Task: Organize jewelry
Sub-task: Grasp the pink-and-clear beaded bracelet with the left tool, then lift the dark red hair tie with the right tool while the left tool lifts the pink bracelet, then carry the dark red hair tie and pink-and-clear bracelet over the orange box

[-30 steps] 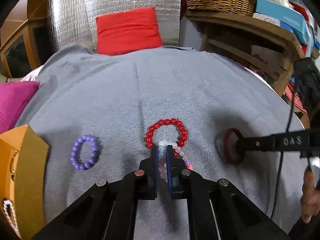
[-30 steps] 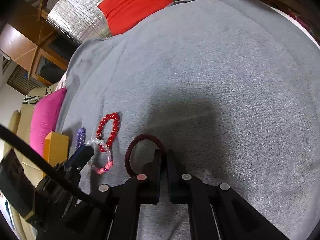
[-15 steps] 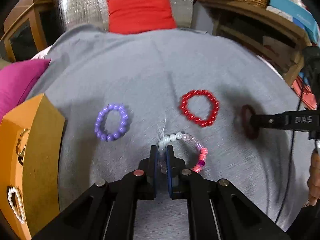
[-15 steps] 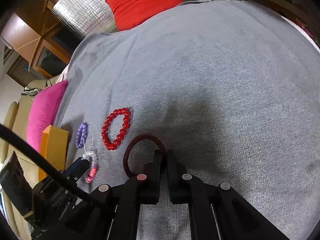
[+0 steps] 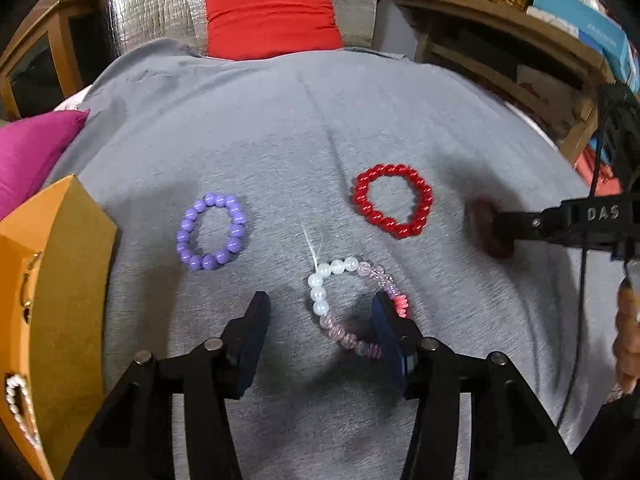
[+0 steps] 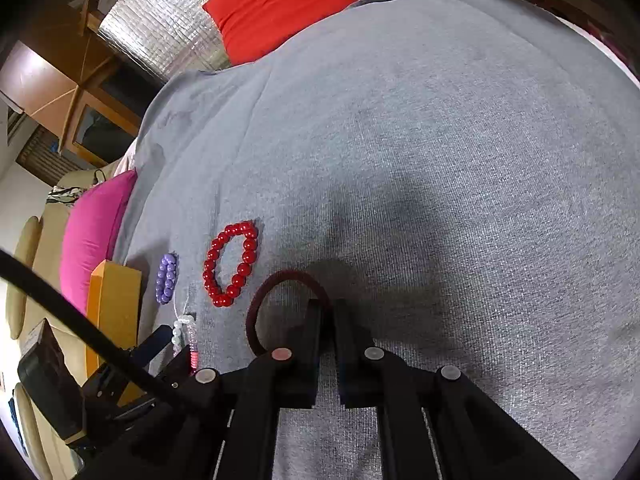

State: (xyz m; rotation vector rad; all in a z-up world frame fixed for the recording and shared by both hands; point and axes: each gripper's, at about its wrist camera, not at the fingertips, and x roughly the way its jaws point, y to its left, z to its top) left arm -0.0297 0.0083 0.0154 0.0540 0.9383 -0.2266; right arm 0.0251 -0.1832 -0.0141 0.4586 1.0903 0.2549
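**Mixed-bead bracelet released; dark red ring clamped**

The left gripper is seen with its jaws spread wide, nothing held between them. A bracelet of white, clear pink and coral beads lies flat on the grey cloth between the two blue fingers, its right side touching or just beside the right finger. A thin white thread end sticks up from its far side.

Farther off, a purple bead bracelet lies to the left and a red bead bracelet to the right, well apart from each other. An orange jewellery box stands at the left edge of the cloth, with a string of small pearls visible inside it.

The right gripper is seen with its jaws clenched on a dark red ring, which rests against the cloth just right of the red bracelet. In the left wrist view the ring is blurred. A magenta cushion and a red cushion lie beyond the cloth.
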